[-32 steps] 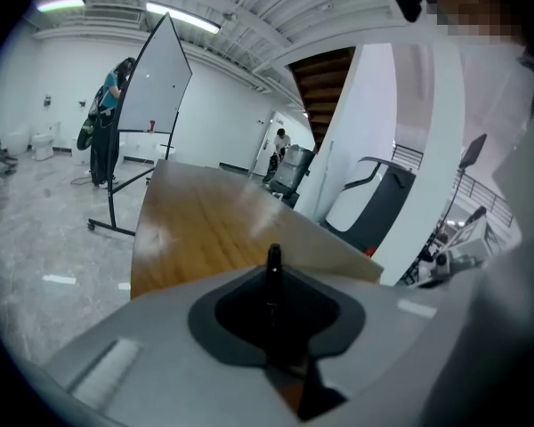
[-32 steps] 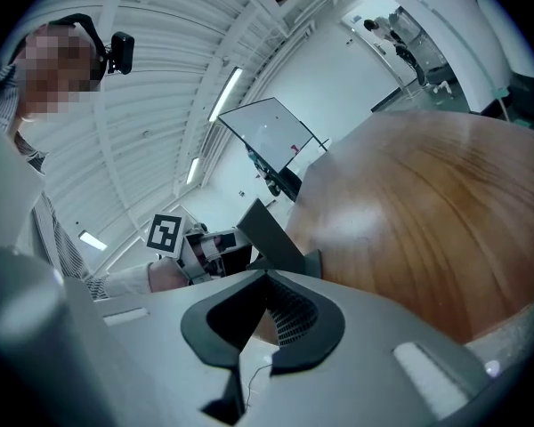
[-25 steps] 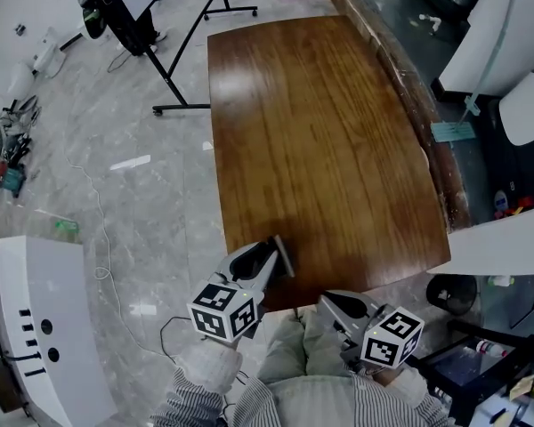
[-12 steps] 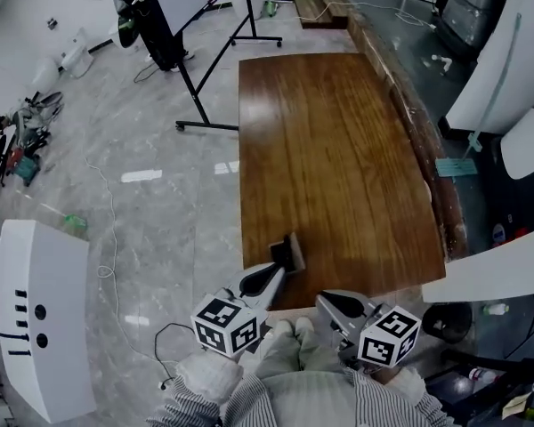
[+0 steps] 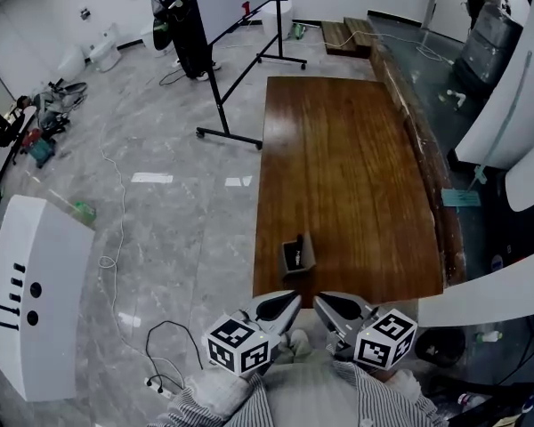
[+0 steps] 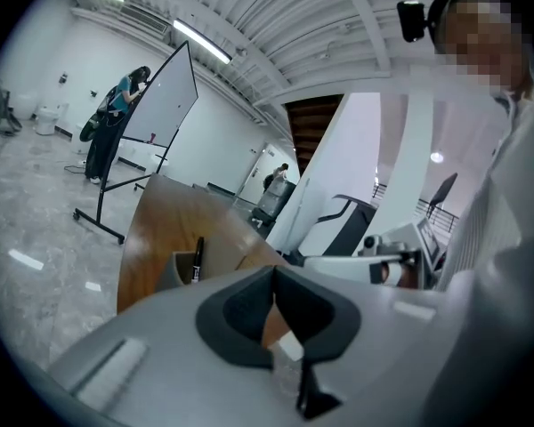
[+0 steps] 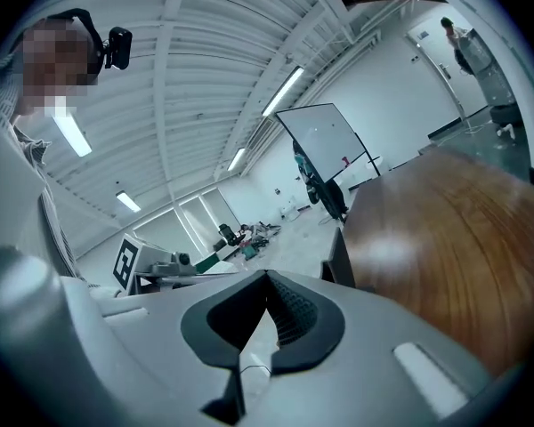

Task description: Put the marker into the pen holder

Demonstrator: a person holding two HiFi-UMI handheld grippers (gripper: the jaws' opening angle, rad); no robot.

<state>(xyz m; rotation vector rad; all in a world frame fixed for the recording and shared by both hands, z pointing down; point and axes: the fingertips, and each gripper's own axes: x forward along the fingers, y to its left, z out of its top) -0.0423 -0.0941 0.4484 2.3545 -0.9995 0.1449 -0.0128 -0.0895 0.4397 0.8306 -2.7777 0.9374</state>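
A small grey pen holder [image 5: 298, 255] stands near the front left corner of the brown table [image 5: 356, 176]. A black marker [image 6: 197, 260] stands upright inside the pen holder [image 6: 180, 270], its tip above the rim. My left gripper [image 5: 293, 298] hovers at the table's near edge, just short of the holder, jaws shut and empty. My right gripper [image 5: 321, 298] is beside it, also shut with nothing held. In the right gripper view the holder [image 7: 339, 258] shows as a dark shape beyond the closed jaws [image 7: 267, 279]. The left gripper [image 6: 274, 276] points past the holder's right side.
A whiteboard on a wheeled stand [image 5: 242, 25] stands on the floor beyond the table's far left, with a person [image 5: 174, 7] next to it. A white cabinet [image 5: 31, 292] is at the left, and a cable [image 5: 116, 238] trails across the floor. White furniture [image 5: 507, 105] lines the right.
My left gripper has drawn back from the pen holder toward me, leaving the holder free on the table. The head view has tilted up, showing more of the room.
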